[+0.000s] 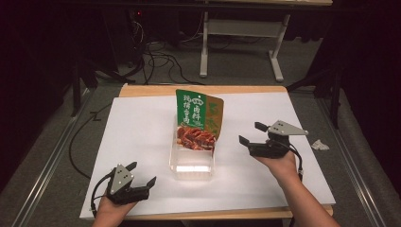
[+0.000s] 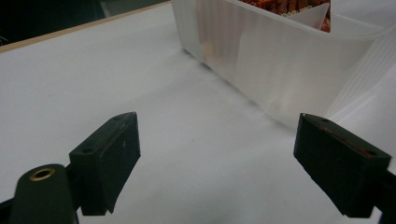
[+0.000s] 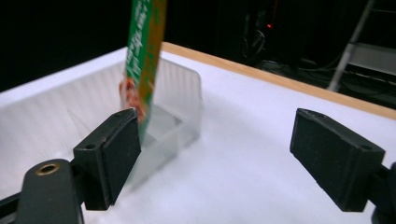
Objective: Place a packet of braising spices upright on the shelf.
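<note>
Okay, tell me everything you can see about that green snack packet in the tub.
The packet is a glossy green pouch with white characters, a tan-orange right side and a photo of reddish-brown food low on its front. It stands upright, leaning slightly, in the far end of the clear plastic tub at mid-table. Only the tub touches it.

A wooden table (image 1: 203, 89) carries a white sheet (image 1: 142, 127) that covers nearly all of its top, leaving a strip of bare wood along the 12 o'clock edge and a thinner one at 6 o'clock. A clear plastic bin (image 1: 191, 163) rests directly on the sheet near the centre, running lengthwise from 12 towards 6 o'clock. At about 3 o'clock, just off the sheet's edge, a crumpled white scrap (image 1: 319, 144) lies on the grey floor (image 1: 56, 156).
</note>
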